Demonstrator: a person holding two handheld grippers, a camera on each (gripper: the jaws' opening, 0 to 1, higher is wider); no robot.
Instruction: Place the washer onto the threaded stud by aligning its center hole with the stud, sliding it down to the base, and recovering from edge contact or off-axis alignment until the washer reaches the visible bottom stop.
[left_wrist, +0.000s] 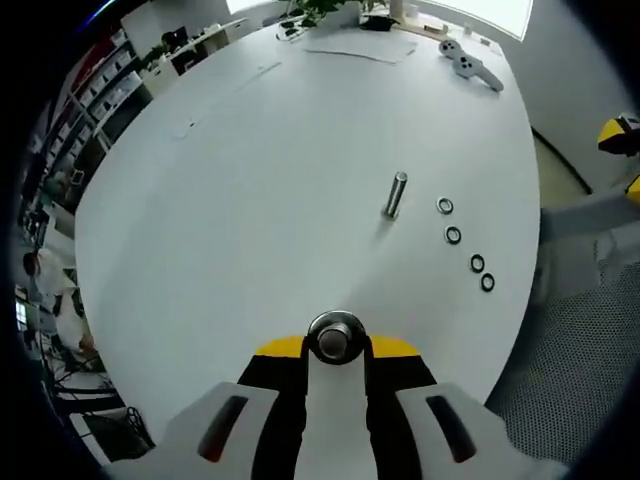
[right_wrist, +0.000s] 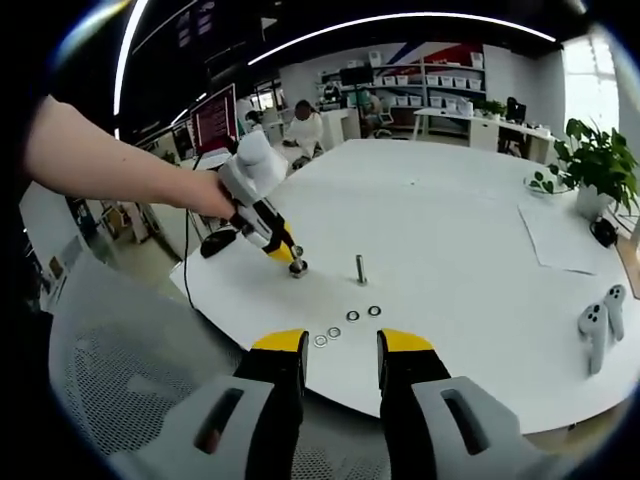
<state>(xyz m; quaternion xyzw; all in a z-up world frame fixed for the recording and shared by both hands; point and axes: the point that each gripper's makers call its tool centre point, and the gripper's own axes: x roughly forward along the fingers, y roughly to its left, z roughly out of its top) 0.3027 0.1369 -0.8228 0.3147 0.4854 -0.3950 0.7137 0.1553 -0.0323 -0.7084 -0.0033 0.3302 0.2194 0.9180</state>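
- Left gripper (left_wrist: 336, 345): jaws clamped on a washer (left_wrist: 334, 338), held flat-on to the camera, so the hole reads as a round bore — probably handy for sighting it over the stud.
- Threaded stud (left_wrist: 396, 194) stands upright on the white table (left_wrist: 250, 200), well ahead of the held washer and apart from it. Not threaded on yet.
- Four spare washers (left_wrist: 453, 235) lie flat in a row just beside the stud, toward the table edge — staged as feed stock, within easy reach.
- Right gripper (right_wrist: 340, 355): jaws apart, nothing between them, hanging off the table edge near the spare row. Looks parked clear of the left's approach.
- In the right gripper view the left gripper (right_wrist: 292, 262) comes in tip-down over the table, beside the stud (right_wrist: 360, 268).
- Next, by my read: carry the washer over the stud top, centre the hole, lower.
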